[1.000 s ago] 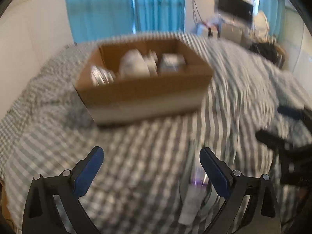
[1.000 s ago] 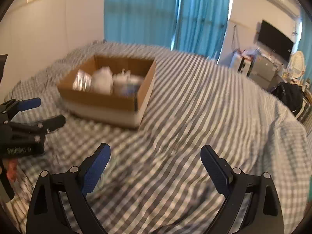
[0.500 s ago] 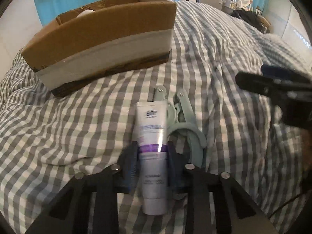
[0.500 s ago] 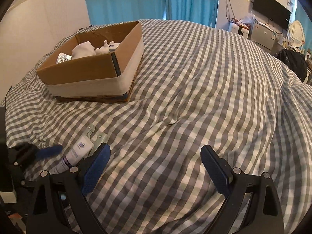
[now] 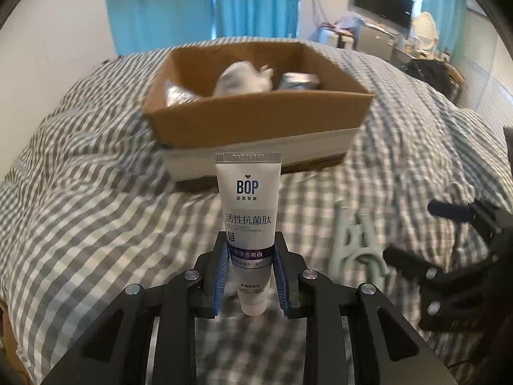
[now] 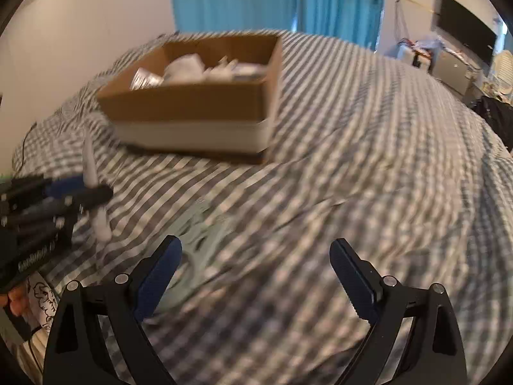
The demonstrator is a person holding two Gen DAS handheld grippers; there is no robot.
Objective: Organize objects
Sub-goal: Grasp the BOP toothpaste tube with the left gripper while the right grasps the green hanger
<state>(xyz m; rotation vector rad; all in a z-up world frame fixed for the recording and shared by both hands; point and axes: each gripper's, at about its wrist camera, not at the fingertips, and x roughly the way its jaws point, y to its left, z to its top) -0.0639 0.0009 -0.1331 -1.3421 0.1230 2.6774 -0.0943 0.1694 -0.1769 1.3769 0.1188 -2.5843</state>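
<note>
The left gripper (image 5: 250, 253) is squeezed tight on a white tube of toothpaste (image 5: 248, 211). The tube points forward, up off the bed (image 5: 80, 224), with its flat crimped end toward the cardboard box (image 5: 256, 122). The cap end sits back between the blue pads (image 5: 278, 276).

The right gripper (image 6: 255, 276) has its fingers wide apart and holds nothing. It hangs over the checked cover near the front edge of the bed.

The box sits farther back on the bed, toward the blue curtains (image 5: 202, 3). It already has some things inside: something white and soft-looking, and 2 shiny packets. They are too blurry to name.

So part of the tidying looks done. The tube is picked up but is not in the box yet. It still has to be carried over the near wall of the box and let go.

A pale green clip (image 5: 356, 240) lies on the cover just to the right of the tube, near the right gripper. It probably needs to go in the box too.
</note>
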